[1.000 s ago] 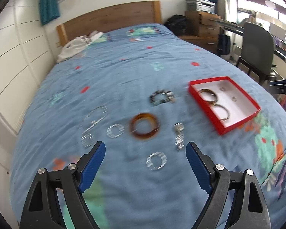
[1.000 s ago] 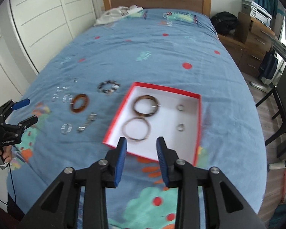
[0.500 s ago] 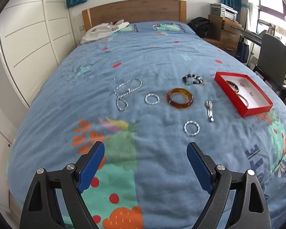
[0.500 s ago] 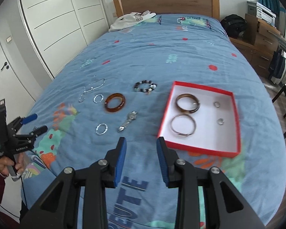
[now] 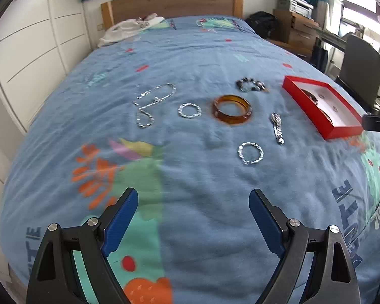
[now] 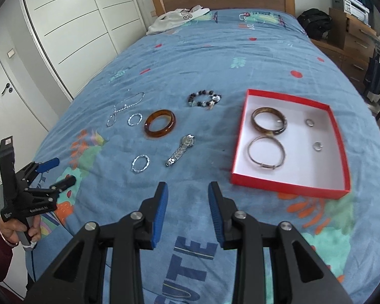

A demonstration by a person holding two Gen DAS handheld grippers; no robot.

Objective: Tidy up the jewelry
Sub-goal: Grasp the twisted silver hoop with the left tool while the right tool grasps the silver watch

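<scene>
Mid-sorting, both the left hand-held gripper (image 5: 193, 202) and right hand-held gripper (image 6: 187, 197) hang apart and unladen; next likely means clamping the wristwatch (image 6: 180, 150) left of the red box (image 6: 288, 187).

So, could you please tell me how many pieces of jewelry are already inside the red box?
4. In the red box: a brown bangle at the far left, a silver bangle nearer, and two small rings, one farther, one nearer, on the right. Nothing appears hidden.
</scene>
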